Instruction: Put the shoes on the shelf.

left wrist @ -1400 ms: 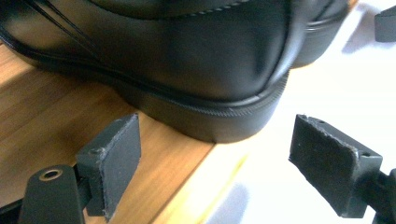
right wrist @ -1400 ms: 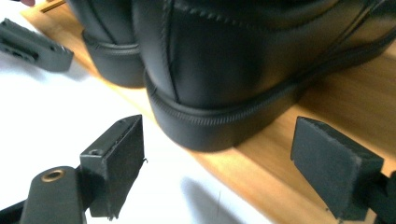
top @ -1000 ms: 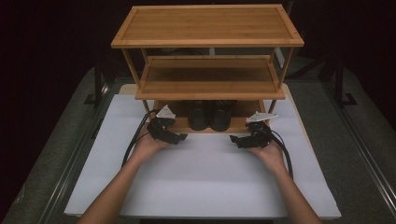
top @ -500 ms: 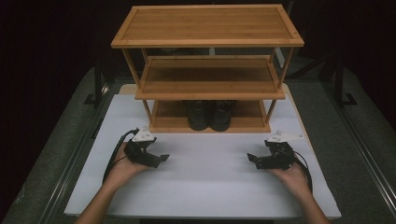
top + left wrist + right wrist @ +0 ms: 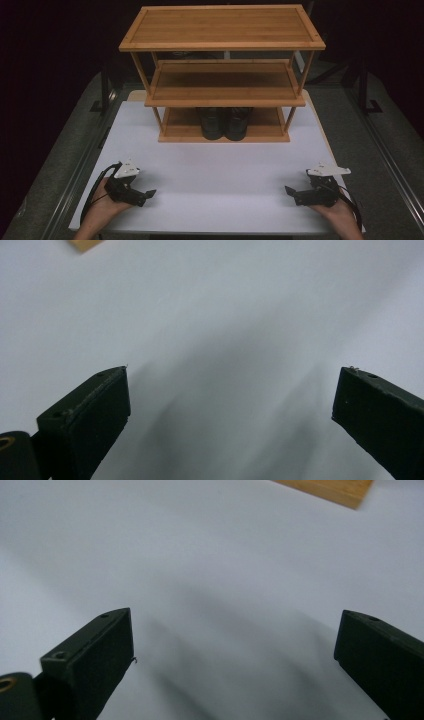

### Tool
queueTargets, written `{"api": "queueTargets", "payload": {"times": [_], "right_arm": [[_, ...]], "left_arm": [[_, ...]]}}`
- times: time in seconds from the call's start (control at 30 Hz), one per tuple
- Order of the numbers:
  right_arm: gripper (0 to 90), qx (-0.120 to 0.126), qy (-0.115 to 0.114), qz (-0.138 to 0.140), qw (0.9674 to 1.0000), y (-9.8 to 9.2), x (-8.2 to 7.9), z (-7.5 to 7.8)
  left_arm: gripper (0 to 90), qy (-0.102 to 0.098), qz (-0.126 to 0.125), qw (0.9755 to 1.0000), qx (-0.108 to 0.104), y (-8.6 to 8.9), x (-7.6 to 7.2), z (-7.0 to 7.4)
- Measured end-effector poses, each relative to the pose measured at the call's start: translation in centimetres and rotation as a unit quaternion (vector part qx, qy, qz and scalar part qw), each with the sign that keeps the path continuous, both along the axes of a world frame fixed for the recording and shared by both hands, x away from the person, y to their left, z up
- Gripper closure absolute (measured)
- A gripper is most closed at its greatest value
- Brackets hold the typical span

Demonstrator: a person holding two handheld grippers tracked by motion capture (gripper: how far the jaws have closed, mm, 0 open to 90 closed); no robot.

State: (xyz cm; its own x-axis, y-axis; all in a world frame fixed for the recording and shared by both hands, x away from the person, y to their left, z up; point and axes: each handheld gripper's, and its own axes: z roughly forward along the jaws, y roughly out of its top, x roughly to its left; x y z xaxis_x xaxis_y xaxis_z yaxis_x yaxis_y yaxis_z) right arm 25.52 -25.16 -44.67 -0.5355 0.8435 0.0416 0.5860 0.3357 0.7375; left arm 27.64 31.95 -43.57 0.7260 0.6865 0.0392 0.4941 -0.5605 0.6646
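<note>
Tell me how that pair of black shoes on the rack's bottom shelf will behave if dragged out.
The black shoes look tall-sided and dark like boots, so probably fairly heavy and stable, unlikely to roll. Their uppers may flex under a pinch. They sit close together under the low middle shelf, so one dragged out could nudge the other.

Shoes (image 5: pixel 224 121) on rack's (image 5: pixel 222 89) bottom shelf, rack on table (image 5: pixel 220 175)

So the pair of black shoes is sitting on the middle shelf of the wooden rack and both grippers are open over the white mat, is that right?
Not quite. The black shoes sit on the bottom shelf of the wooden rack, not the middle one, as the high view shows. The rest holds: the left gripper and right gripper are open over the white mat.
</note>
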Motion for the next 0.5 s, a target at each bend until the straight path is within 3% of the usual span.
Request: {"api": "queueTargets", "payload": {"times": [0.2,0.33,0.5], "right_arm": [[2.2,-0.008,0.008,-0.003,0.9999,-0.6,-1.1,-0.6],[2.0,-0.024,0.022,-0.001,0.9995,-0.3,-1.0,-1.1],[2.0,-0.027,0.022,-0.001,0.9994,-0.3,-1.0,-1.1]], "left_arm": [[0.0,0.004,0.009,0.9999,0.003,0.9,-1.0,-0.8],[0.0,-0.001,0.010,0.9998,-0.017,1.4,-1.4,-1.4],[0.0,-0.001,0.010,0.9998,-0.018,1.4,-1.4,-1.5]]}}
